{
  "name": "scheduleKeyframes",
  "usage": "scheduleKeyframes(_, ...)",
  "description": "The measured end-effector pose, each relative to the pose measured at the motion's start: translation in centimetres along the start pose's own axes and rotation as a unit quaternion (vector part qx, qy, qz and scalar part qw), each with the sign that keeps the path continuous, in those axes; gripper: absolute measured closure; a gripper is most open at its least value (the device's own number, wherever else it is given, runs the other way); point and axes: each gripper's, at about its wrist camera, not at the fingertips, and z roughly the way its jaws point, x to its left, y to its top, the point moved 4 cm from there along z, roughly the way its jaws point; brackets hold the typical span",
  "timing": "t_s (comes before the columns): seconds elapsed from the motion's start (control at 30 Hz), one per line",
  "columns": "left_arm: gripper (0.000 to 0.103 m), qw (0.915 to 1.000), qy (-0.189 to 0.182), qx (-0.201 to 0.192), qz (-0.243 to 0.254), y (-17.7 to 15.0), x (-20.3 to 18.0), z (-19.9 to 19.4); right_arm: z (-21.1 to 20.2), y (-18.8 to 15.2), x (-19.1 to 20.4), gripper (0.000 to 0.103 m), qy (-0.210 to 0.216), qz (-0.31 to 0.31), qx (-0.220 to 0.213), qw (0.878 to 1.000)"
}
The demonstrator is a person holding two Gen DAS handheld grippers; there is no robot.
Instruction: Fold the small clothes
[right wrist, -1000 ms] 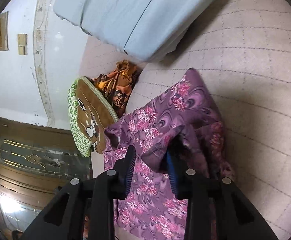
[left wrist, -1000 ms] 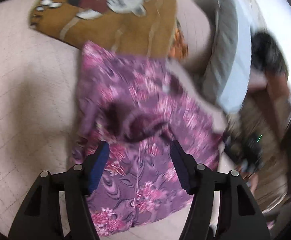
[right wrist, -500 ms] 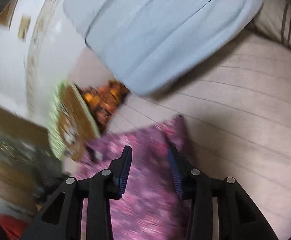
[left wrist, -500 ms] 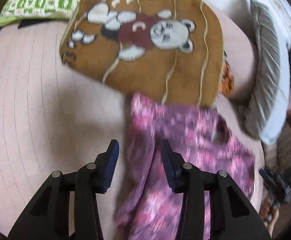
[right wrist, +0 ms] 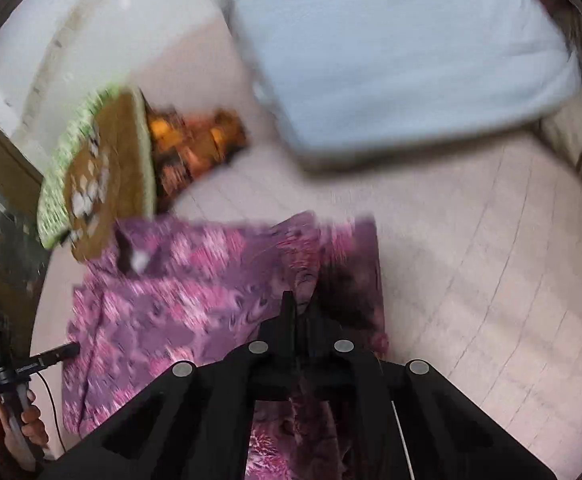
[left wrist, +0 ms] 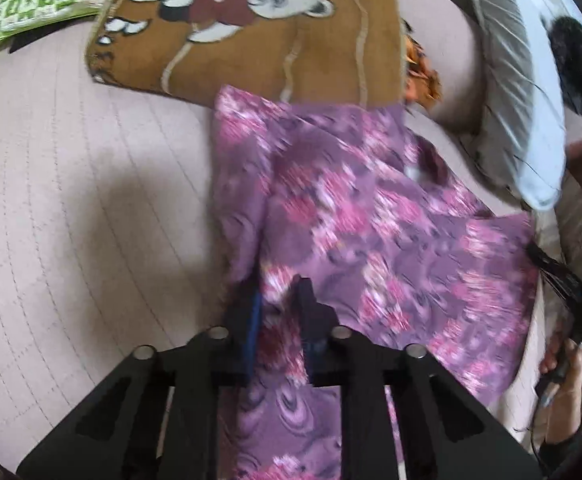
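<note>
Left wrist view | we pinch purple floral cloth garment (left wrist: 371, 216) — left gripper (left wrist: 278, 300) and right gripper (right wrist: 299, 312) both clamped on near edge | soft, limp — grip hems

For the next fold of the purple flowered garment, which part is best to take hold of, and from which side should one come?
Probably the edges, as now. The purple garment lies spread flat on the pink quilted bed, so only its hems offer something to pinch. The left claw is closed on the near left edge, the right claw on the opposite one. Come low from the near side, along the bed.
</note>
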Motion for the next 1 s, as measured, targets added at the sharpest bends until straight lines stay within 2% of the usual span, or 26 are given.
scheduleKeyframes(0.07, 0.094, 0.9998, 0.012, 0.012, -0.008, 0.6, 0.9, 1.5, 0.3, 0.4, -1.7, 0.099, -0.011, 0.032, -0.004, 0.999)
scheduleKeyframes(0.17, 0.094, 0.9991, -0.005, 0.017, -0.038, 0.7, 1.6, 1.9, 3.3, -0.9, -4.0, 0.098, -0.032, 0.073, 0.052, 0.995)
scheduleKeyframes(0.2, 0.094, 0.9986, -0.014, 0.016, -0.048, 0.6, 1.9, 1.4, 3.6, -1.4, -4.1, 0.096, -0.032, 0.077, 0.059, 0.995)
scheduleKeyframes(0.3, 0.094, 0.9977, -0.032, 0.011, -0.059, -0.4, 2.5, -0.8, 1.6, -1.7, -4.0, 0.086, -0.018, 0.103, 0.03, 0.994)
scheduleKeyframes(0.4, 0.08, 0.9987, -0.039, 0.013, -0.031, -2.5, 1.5, -3.0, -1.3, -2.5, -3.7, 0.078, 0.009, 0.112, 0.02, 0.993)
scheduleKeyframes(0.47, 0.054, 0.9996, -0.026, 0.008, 0.001, -4.6, 0.2, -4.3, -2.9, -3.6, -2.5, 0.075, 0.022, 0.089, 0.029, 0.995)
scheduleKeyframes(0.53, 0.042, 0.9993, -0.01, 0.002, 0.035, -6.3, -1.3, -5.1, -4.1, -5.2, -1.8, 0.073, 0.029, 0.075, 0.037, 0.996)
scheduleKeyframes(0.57, 0.038, 0.9987, 0.005, 0.0, 0.052, -7.0, -2.1, -5.2, -4.3, -6.1, -1.3, 0.072, 0.032, 0.07, 0.044, 0.996)
scheduleKeyframes(0.63, 0.038, 0.9963, 0.05, -0.001, 0.07, -7.5, -2.6, -5.0, -4.8, -7.7, -1.2, 0.071, 0.022, 0.061, 0.055, 0.996)
scheduleKeyframes(0.7, 0.038, 0.9954, 0.075, 0.001, 0.059, -8.4, -1.8, -4.7, -5.4, -9.3, -1.4, 0.071, -0.01, 0.051, 0.056, 0.997)
scheduleKeyframes(0.8, 0.038, 0.9989, 0.039, 0.012, 0.023, -9.8, -0.3, -4.4, -6.9, -11.5, -2.4, 0.063, -0.014, 0.065, 0.053, 0.996)
scheduleKeyframes(0.87, 0.037, 0.9997, 0.003, 0.022, -0.01, -10.8, 0.6, -4.3, -7.4, -13.3, -3.0, 0.063, -0.005, 0.076, 0.067, 0.995)
scheduleKeyframes(0.93, 0.037, 0.9972, -0.038, 0.039, -0.052, -11.6, 0.9, -3.6, -7.2, -14.5, -3.2, 0.062, 0.005, 0.079, 0.078, 0.994)
scheduleKeyframes(1.0, 0.037, 0.9898, -0.082, 0.057, -0.101, -12.4, 1.4, -2.9, -6.7, -15.5, -3.3, 0.064, 0.003, 0.077, 0.086, 0.993)
